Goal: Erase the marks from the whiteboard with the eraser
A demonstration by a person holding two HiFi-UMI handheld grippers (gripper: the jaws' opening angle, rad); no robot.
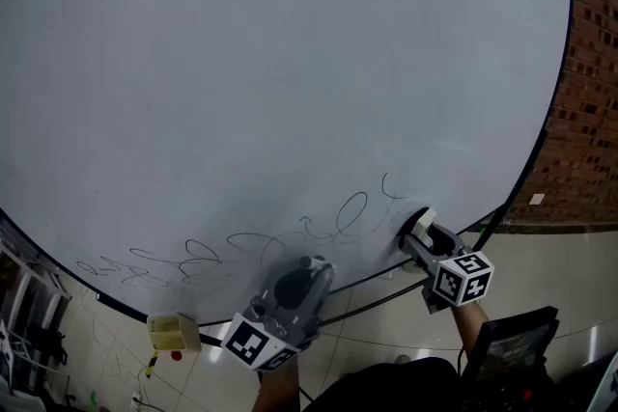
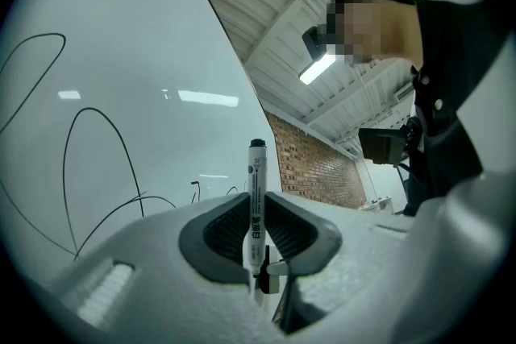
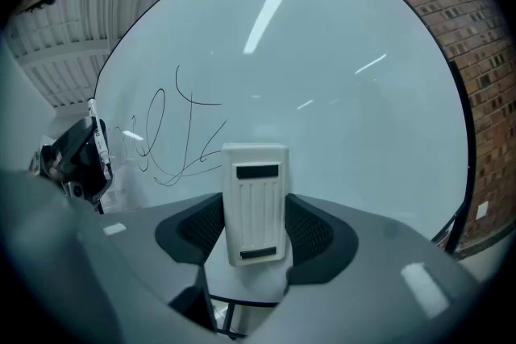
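Between the right gripper fingers: eraser, clamped; whiteboard marks ahead-left of them. Left gripper fingers clamped on marker.

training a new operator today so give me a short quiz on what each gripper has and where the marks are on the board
1. True or false: the left gripper is shut on a marker.
2. What sits between the jaws of the right gripper? A) a white eraser B) a cloth C) nothing
3. In the head view, along which edge of the whiteboard do the marks run?
Key: 1 true; 2 A; 3 the lower edge.
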